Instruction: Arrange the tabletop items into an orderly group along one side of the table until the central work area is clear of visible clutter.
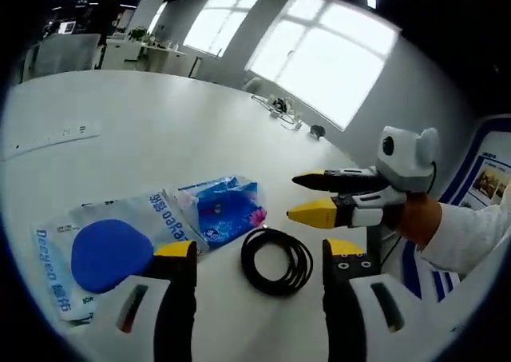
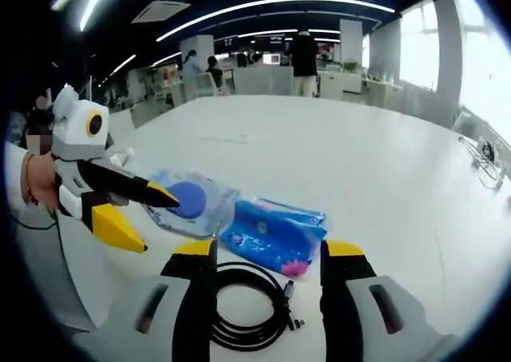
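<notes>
Barely begun: coiled black cable (image 1: pixel 277 260), blue tissue pack (image 1: pixel 227 208) and clear bag with blue disc (image 1: pixel 108 252) loosely clustered lower centre on bench (image 1: pixel 160 130). Left gripper (image 1: pixel 259 254) and right gripper (image 2: pixel 267 254) spread, empty.

Yellow-tipped black jaws, white sleeve (image 1: pixel 463 236)
</notes>
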Motion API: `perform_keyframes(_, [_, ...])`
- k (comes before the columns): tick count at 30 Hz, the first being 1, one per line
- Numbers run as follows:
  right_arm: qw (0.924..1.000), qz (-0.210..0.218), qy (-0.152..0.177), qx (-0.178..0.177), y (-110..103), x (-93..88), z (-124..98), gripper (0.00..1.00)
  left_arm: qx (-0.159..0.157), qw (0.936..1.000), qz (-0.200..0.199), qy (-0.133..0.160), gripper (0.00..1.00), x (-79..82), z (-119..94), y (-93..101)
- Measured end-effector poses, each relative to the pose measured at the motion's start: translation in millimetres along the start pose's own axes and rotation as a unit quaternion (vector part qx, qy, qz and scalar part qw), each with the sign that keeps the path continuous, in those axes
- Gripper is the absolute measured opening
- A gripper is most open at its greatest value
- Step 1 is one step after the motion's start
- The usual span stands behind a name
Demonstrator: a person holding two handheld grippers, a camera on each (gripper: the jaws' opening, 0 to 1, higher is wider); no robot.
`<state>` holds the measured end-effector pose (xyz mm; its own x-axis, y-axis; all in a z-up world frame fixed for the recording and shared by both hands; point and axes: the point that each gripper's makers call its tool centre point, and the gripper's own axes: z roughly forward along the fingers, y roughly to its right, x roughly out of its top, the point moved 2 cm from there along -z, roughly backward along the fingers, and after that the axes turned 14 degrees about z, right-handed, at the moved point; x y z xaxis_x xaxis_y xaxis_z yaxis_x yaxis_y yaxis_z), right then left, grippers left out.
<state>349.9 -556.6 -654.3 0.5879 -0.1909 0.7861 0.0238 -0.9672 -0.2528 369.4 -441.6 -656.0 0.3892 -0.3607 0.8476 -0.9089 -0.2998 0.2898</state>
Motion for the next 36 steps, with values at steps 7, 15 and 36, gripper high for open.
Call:
perform_keyframes(7, [0.9999, -0.008, 0.007, 0.011, -13, 9.6, 1, 0.50, 0.007, 0.9999, 0.010, 0.009, 0.69, 7.3, -18, -8.1])
perform_keyframes(15, [0.9994, -0.017, 0.014, 0.026, -29, 21.3, 6, 0.50, 0.024, 0.9994, 0.009, 0.025, 0.73, 16.2, -39, -20.2])
perform_keyframes(36, [0.9952, -0.055, 0.024, 0.077, -93, 47.0, 20, 0.50, 0.073, 0.9953, 0.022, 0.060, 0.78, 31.0, -115, -48.3])
